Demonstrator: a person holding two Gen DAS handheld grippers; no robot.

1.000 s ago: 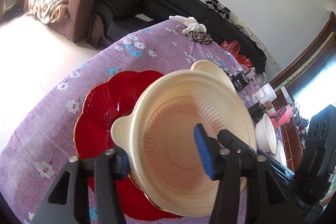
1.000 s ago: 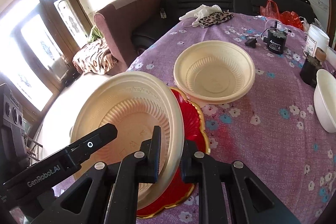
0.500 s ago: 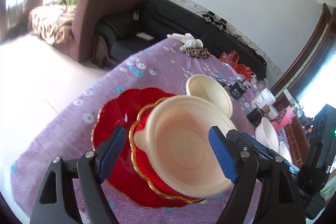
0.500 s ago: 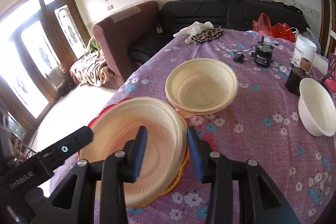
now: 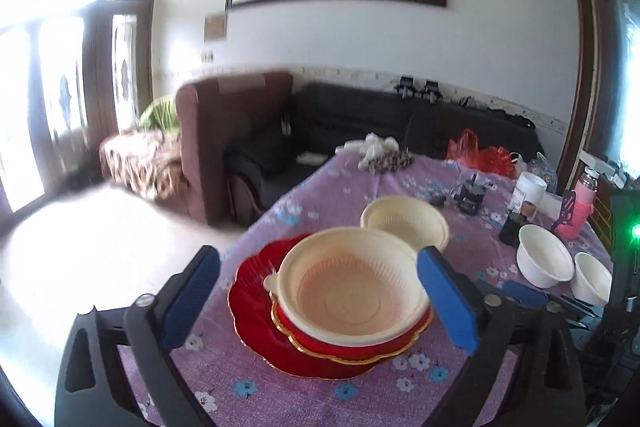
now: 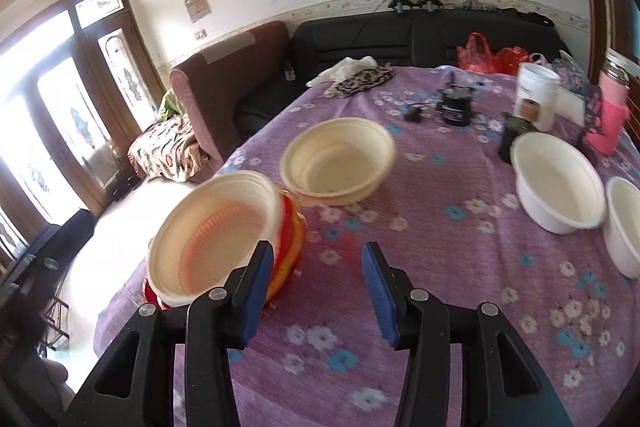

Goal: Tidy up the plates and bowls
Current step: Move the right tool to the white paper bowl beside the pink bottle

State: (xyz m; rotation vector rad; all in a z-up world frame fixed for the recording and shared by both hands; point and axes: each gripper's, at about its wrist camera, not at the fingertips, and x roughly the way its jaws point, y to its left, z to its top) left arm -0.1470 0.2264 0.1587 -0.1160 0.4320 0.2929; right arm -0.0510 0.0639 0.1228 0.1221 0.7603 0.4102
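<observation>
The cream bowl (image 5: 352, 291) sits on the stacked red plates (image 5: 256, 311) beyond the left gripper (image 5: 320, 303), whose jaws are opening wide and clear of it, while the right gripper (image 6: 318, 291), also opening and empty, hangs just right of those plates.

Four bowls (image 6: 340, 163), two red plates (image 5: 256, 311)

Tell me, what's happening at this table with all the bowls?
A person with a gripper in each hand is stacking dishes. A cream bowl sits on the red plates. The left gripper and right gripper are both opening, nothing held. Another cream bowl and two white bowls wait on the purple tablecloth.
</observation>
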